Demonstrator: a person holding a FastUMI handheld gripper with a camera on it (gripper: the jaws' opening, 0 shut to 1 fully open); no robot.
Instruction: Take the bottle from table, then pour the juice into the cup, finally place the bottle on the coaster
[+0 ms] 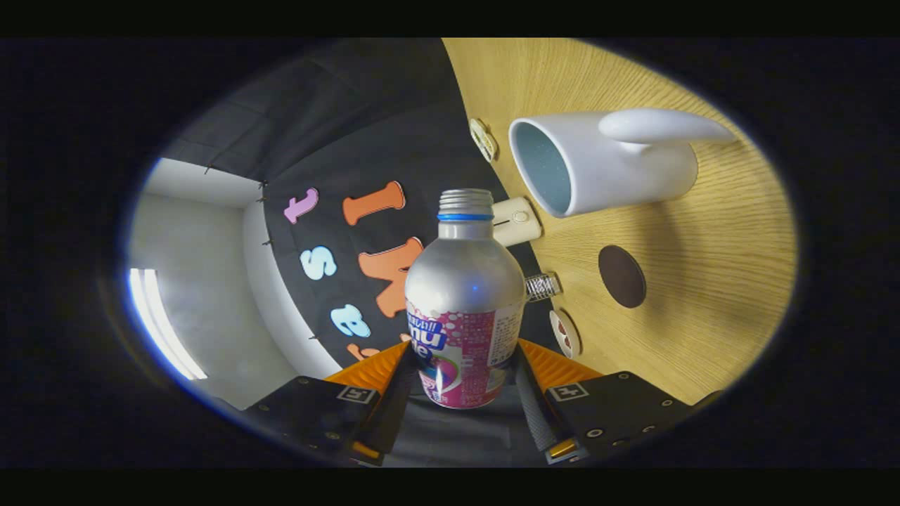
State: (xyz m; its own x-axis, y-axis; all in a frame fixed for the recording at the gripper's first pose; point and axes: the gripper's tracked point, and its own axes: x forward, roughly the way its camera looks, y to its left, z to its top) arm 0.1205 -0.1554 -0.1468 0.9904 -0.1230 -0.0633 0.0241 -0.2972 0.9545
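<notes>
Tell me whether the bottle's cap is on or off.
Off. The bottle, held between the gripper's fingers, shows bare screw threads and an open neck above its blue ring.

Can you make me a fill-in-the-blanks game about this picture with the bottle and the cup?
1. The gripper has its two fingers pressed on the ____.
2. The top of the bottle has no ____ on it.
3. The white cup has one ____ on its side.
4. The dark round coaster lies on the wooden ____.

Missing words: bottle; cap; handle; table
</notes>
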